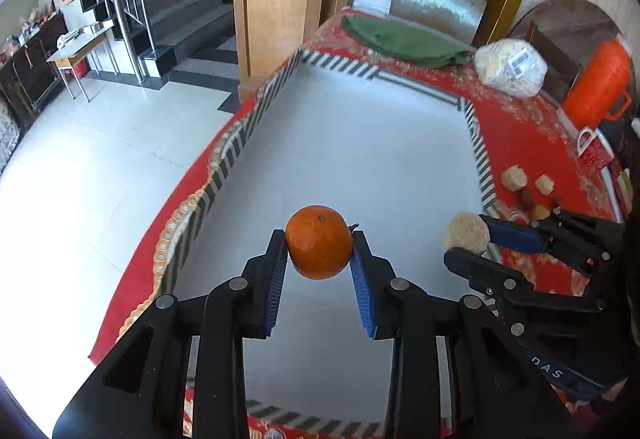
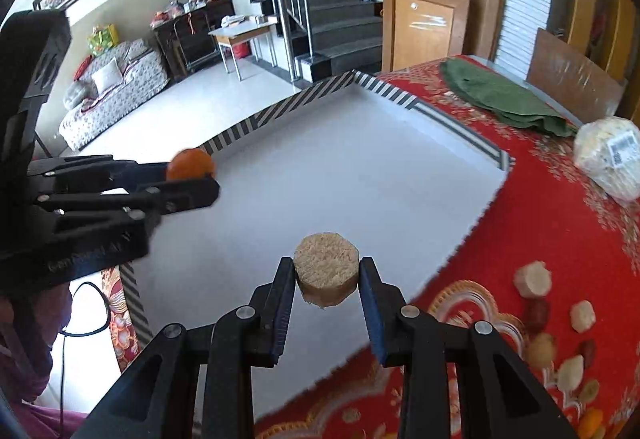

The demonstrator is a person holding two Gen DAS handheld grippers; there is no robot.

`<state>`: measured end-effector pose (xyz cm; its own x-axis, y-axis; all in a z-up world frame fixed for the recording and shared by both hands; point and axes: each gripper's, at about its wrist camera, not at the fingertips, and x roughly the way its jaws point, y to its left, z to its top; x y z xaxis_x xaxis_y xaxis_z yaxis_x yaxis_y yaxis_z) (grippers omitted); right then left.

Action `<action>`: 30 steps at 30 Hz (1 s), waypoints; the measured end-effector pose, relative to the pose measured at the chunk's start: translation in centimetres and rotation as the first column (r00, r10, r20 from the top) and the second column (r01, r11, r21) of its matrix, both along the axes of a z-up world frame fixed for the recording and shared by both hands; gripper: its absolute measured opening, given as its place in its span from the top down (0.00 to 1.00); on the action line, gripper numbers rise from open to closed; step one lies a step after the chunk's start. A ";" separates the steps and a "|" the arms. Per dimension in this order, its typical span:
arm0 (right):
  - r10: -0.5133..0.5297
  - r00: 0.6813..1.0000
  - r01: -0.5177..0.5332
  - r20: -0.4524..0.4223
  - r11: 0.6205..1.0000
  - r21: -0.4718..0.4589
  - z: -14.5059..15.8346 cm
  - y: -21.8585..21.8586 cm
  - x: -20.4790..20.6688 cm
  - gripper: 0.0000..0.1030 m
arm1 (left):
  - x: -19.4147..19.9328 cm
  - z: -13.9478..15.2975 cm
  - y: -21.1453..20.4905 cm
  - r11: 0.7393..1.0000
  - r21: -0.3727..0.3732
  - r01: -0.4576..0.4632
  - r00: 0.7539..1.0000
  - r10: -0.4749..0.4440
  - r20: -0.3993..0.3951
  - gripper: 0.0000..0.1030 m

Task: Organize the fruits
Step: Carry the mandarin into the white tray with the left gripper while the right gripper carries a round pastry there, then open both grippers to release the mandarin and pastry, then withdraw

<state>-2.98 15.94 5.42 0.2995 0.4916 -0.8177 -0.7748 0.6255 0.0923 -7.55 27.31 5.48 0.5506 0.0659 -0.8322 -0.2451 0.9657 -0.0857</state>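
left gripper (image 1: 320, 251): I had it clamped on the orange (image 1: 318, 241), pads squeezing either side across its widest part, fruit lifted clear over the near half of the white mat (image 1: 360, 143).
right gripper (image 2: 326, 279): closed on the tan puck-shaped piece (image 2: 326, 277), pads on its curved sides, flat face up, also held above the mat, over toward the right edge.
orange, handling: my guess was firm but with a bit of give, smooth waxy peel, so slippy if pinched off-centre. Grabbing it round the middle felt like the safe call. Not heavy, not fragile, though too much squeeze would bruise it.
tan piece, handling: looked light, dry and fibrous, rough enough that it shouldn't slide. Might crumble at the edges, so I'd take it by the sides, not the faces.
count, in hand: one orange, one tan piece.
count, loose pieces (image 2: 560, 331): on the red tablecloth (image 2: 560, 219) to the right of the mat, the right wrist view showed about five pale chunks, two dark red ones and an orange bit at the very edge. Too blurry down there to swear by it.
farther out: one clear bag of pale stuff (image 2: 610, 157) and one green cloth (image 2: 504, 99) at the far side, plus one orange container (image 1: 598, 83) far right.
mat: nothing resting on it that I could see.
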 end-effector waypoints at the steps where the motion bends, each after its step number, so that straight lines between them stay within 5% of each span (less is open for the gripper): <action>1: 0.002 1.000 -0.002 -0.006 1.000 -0.005 -0.3 0.2 0.2 0.70 | 0.1 -0.3 0.0 1.000 0.012 -0.005 1.000 0.005 -0.006 0.70; 12: 0.053 0.997 -0.056 -0.057 0.997 -0.053 -3.2 2.5 0.6 0.70 | 0.9 -2.8 1.0 0.998 -0.007 -0.057 0.997 0.056 -0.059 0.70; 14: 0.052 0.997 -0.055 -0.061 0.997 -0.049 -3.6 2.6 0.8 0.70 | 0.9 -2.9 1.2 0.998 -0.005 -0.069 0.996 0.069 -0.059 0.67; 18: 0.044 0.997 -0.045 -0.061 0.999 -0.022 -3.2 2.1 0.4 0.58 | 0.8 -2.7 0.9 0.998 0.008 -0.069 0.997 0.070 -0.037 0.43; 30: -0.008 1.000 0.008 -0.012 0.998 0.056 0.2 -3.4 -2.4 0.53 | -0.2 0.0 -2.2 0.998 0.049 -0.026 0.999 0.024 0.038 0.39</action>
